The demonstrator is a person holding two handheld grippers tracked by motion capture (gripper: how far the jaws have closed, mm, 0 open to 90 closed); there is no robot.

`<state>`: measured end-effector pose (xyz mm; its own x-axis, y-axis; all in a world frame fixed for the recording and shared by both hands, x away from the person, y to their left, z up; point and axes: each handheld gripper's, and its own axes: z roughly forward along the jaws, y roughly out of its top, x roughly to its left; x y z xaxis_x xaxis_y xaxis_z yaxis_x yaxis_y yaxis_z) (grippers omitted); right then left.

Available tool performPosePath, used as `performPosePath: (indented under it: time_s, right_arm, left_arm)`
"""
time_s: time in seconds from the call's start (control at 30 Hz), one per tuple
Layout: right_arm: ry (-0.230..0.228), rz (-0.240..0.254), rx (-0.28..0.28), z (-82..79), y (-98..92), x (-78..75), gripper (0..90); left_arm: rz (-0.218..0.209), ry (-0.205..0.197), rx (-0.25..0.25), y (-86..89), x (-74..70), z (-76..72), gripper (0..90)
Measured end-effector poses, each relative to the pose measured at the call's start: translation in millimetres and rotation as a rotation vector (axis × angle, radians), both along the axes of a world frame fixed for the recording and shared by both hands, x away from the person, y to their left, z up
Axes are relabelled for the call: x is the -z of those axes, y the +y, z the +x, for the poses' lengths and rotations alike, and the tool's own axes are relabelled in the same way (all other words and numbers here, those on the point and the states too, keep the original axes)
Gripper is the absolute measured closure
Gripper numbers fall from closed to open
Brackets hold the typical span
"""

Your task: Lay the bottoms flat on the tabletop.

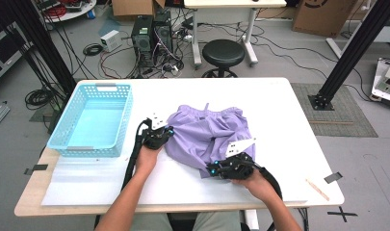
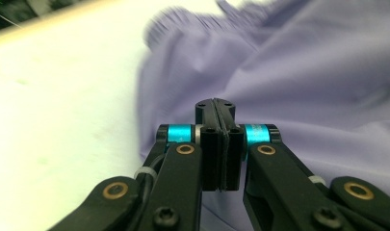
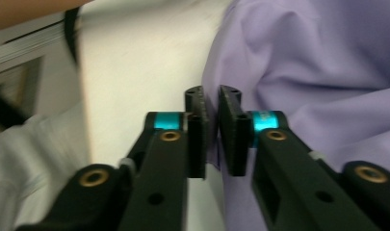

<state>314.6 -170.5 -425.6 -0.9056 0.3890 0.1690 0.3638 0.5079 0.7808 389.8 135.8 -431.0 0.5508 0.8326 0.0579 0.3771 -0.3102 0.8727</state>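
Shorts (image 1: 207,134), purple, lie crumpled mid-bench (image 1: 289,120), right of the blue basket (image 1: 91,120). Fabric is light, soft and slippery; I should grip at hems. My left gripper (image 2: 215,108) has fingers closed at the shorts' edge; whether cloth is pinched, I cannot tell. My right gripper (image 3: 211,98) fingers stand slightly apart at the hem.

Soft matt lilac cloth shorts (image 1: 209,137), glossy plastic basket (image 1: 62,130)

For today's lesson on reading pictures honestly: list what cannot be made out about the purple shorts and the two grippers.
- Left gripper, left gripper view: jaws pressed together; whether cloth is pinched cannot be told.
- Right gripper, right gripper view: blur hides whether the shorts edge in the narrow gap is gripped.
- High view: both grippers' tips too small to judge.
- Basket, high view: its near inner wall is hidden by the rim.
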Motion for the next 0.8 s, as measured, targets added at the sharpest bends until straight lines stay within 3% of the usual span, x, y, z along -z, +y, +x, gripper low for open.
performPosePath:
  time_s: [0.1,0.2,0.3,0.37,0.47,0.57,0.63,0.7,0.8]
  right_arm:
    - [-0.076,-0.016,0.092,0.2,5.5,-7.3,73.4]
    - [-0.112,-0.021,0.107,1.7,17.7,-11.6,64.2]
    - [-0.122,-0.054,0.152,9.2,34.3,-12.3,58.9]
    - [-0.104,-0.079,0.155,17.0,42.4,-10.3,57.5]
    - [-0.092,-0.188,0.178,31.3,55.6,0.9,57.2]
    - [-0.073,-0.285,0.161,42.0,65.1,12.1,74.1]
    - [-0.06,-0.277,0.131,45.3,66.1,12.4,87.9]
    - [-0.081,-0.287,0.119,48.3,65.4,11.3,90.0]
    - [-0.106,-0.28,0.179,54.5,59.5,9.1,90.0]
  left_arm:
    - [-0.041,-0.012,0.007,2.5,-2.4,-0.9,72.8]
    - [-0.052,-0.021,0.019,2.7,-2.9,-3.0,65.9]
    - [-0.074,-0.017,0.03,4.1,-3.6,-5.2,62.8]
    - [-0.085,-0.021,0.04,6.0,-4.3,-7.0,62.1]
    - [-0.092,-0.017,0.048,7.9,-4.8,-9.0,61.8]
    - [-0.107,-0.015,0.056,11.0,-5.5,-10.9,60.6]
    - [-0.116,-0.016,0.059,13.4,-5.5,-11.5,60.4]
    - [-0.124,-0.008,0.058,15.6,-5.2,-11.3,60.0]
    - [-0.131,-0.008,0.057,17.6,-3.9,-12.1,59.6]
